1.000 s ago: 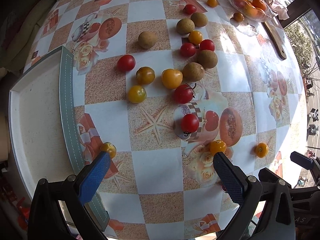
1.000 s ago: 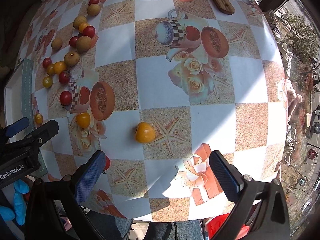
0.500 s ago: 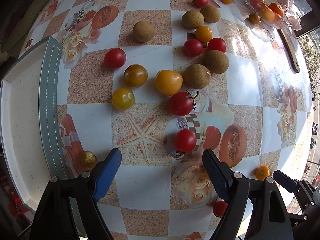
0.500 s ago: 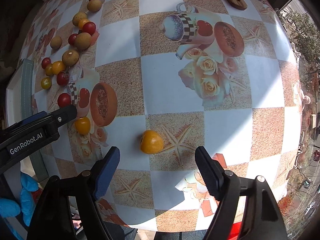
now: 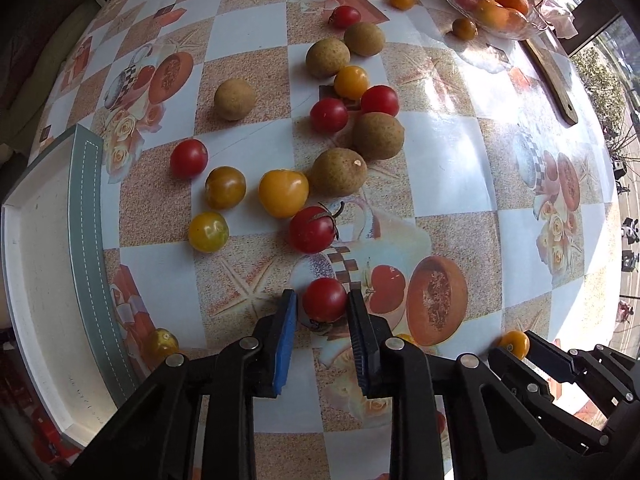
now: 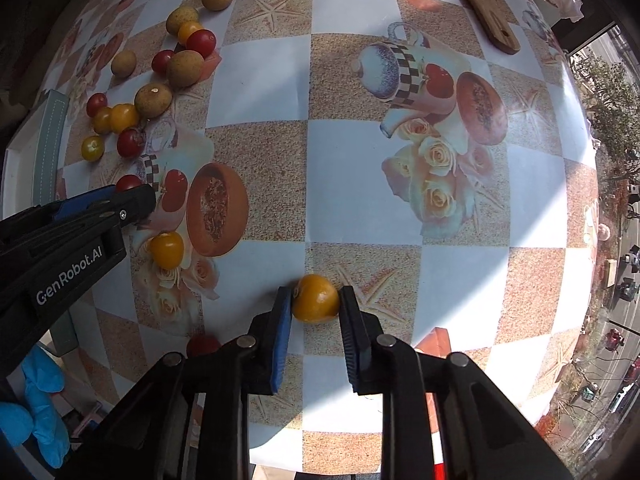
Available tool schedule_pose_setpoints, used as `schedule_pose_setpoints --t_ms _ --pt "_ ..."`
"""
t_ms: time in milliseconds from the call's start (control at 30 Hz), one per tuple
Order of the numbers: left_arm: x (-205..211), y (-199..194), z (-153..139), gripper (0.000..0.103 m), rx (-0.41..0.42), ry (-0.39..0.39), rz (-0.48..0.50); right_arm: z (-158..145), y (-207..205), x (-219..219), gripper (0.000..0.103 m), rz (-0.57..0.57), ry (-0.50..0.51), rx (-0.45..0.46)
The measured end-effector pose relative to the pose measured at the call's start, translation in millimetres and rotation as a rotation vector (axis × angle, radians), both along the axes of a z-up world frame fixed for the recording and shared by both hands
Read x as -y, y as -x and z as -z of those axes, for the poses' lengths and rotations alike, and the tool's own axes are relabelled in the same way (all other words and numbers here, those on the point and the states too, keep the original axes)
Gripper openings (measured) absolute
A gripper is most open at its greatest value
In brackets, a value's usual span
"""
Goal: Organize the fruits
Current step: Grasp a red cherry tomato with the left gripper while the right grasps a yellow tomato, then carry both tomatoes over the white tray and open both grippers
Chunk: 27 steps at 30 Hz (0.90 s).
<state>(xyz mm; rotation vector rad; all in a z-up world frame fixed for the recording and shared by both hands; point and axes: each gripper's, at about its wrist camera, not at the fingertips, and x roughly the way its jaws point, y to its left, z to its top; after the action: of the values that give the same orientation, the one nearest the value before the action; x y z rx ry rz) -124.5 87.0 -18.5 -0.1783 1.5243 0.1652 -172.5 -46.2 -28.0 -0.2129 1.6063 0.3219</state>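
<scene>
Down on the patterned tablecloth [image 5: 256, 28], left wrist view: the left gripper [image 5: 323, 307] has its fingers drawn narrow around a red tomato [image 5: 324, 299], right pad touching, blue pad just beside it. Beyond sit a stemmed red tomato [image 5: 313, 229], a yellow tomato [image 5: 283, 193] and brown round fruits; a white tray [image 5: 40, 264] lies to the left, a glass bowl of oranges [image 5: 486, 4] far back.

Over to the right wrist view: the right gripper [image 6: 315, 302] pinches an orange-yellow tomato [image 6: 316, 298] on the cloth, both pads against it. Another yellow tomato [image 6: 167, 249] rests near the left gripper's arm.
</scene>
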Motion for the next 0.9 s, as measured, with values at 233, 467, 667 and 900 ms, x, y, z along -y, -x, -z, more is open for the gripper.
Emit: schedule_pose_setpoints --t_ms 233,467,667,900 --pt "2.8 27.0 -13.6 0.023 0.048 0.092 0.004 -7.0 -12.6 14.0 0.026 0.1 -0.12 -0.037" --pt "-18.6 56.3 -31.3 0.023 0.089 0.118 -0.009 -23.6 -16.9 8.5 0.026 0.107 -0.154 -0.039" --pt "-50.7 72.0 -48.4 0.023 0.116 0.112 -0.06 -42.6 -19.4 -16.5 0.026 0.067 -0.174 -0.028" --pt "-110.1 112.7 -69.5 0.023 0.142 0.084 -0.161 -56.3 -13.3 -69.8 0.026 -0.04 -0.197 -0.016"
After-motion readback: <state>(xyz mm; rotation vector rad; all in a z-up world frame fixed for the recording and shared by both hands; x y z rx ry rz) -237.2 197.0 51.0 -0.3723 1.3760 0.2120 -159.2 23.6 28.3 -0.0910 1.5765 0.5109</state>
